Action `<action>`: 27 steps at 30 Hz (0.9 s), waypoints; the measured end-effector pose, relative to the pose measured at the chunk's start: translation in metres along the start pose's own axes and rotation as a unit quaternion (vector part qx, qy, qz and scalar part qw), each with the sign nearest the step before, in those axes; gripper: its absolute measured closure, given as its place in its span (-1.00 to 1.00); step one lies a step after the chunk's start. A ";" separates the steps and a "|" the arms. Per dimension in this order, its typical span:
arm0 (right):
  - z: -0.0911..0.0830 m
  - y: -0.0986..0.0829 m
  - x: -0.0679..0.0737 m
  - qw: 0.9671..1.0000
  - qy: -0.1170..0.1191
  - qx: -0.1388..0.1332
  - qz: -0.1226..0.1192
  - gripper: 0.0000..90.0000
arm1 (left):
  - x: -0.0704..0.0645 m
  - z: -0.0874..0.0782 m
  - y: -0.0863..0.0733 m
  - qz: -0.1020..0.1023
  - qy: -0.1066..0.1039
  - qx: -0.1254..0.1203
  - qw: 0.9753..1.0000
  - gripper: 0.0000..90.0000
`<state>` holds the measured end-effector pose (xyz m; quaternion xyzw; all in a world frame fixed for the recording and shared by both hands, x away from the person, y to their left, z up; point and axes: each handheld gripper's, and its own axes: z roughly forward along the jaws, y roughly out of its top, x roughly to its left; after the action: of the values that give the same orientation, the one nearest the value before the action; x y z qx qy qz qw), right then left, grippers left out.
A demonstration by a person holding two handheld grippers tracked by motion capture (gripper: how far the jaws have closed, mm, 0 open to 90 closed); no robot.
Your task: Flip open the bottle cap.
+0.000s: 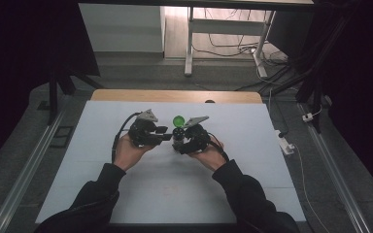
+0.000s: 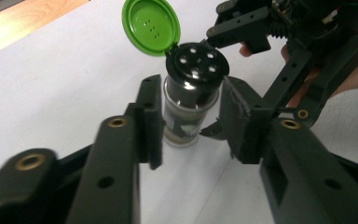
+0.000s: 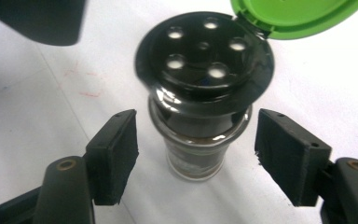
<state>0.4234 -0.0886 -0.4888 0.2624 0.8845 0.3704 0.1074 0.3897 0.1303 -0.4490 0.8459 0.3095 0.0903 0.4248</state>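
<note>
Your left claw (image 2: 189,123) sits at the left, jaws apart around one shaker jar (image 2: 191,100), not gripping; jar upright mid-worktop (image 1: 126,194), one green flip lid (image 2: 151,25) open, five holes, dark contents low inside; your right claw (image 3: 196,156) likewise apart, flanking it.

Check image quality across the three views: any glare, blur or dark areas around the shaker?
High view: dark surroundings, white table evenly lit, shaker small. Left gripper view: shaker sharp, near jaws soft, faint glare on the green lid. Right gripper view: black cap slightly blurred, its holes glint, glass body reflects light.
</note>
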 end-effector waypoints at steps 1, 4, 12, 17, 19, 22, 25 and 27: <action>-0.001 0.000 0.001 1.000 0.000 0.001 0.001 -0.38 | -0.001 -0.002 -0.001 0.000 0.001 0.000 1.000 0.17; -0.002 0.000 0.003 1.000 0.004 0.000 0.004 -0.42 | -0.002 -0.008 -0.005 -0.007 0.001 0.001 1.000 0.08; -0.010 -0.002 0.012 1.000 0.005 0.007 0.004 -0.54 | -0.006 -0.019 -0.016 -0.020 -0.011 0.004 1.000 -0.34; -0.021 -0.006 0.014 1.000 0.015 0.003 0.011 -0.61 | -0.010 -0.025 -0.024 -0.038 -0.018 0.004 0.999 -0.58; -0.025 -0.007 0.015 1.000 0.018 0.002 0.013 -0.66 | -0.012 -0.027 -0.027 -0.040 -0.016 0.006 0.999 -0.62; -0.031 -0.008 0.017 1.000 0.022 -0.001 0.012 -0.69 | -0.015 -0.031 -0.031 -0.041 -0.022 0.010 0.999 -0.69; -0.037 -0.009 0.019 1.000 0.028 -0.004 0.014 -0.73 | -0.018 -0.034 -0.036 -0.044 -0.024 0.013 0.999 -0.75; -0.039 -0.010 0.021 0.999 0.030 -0.006 0.012 -0.79 | -0.020 -0.036 -0.039 -0.044 -0.024 0.017 0.999 -0.79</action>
<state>0.3869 -0.1060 -0.4681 0.2611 0.8819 0.3847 0.0783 0.3418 0.1595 -0.4545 0.8402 0.3379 0.0456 0.4217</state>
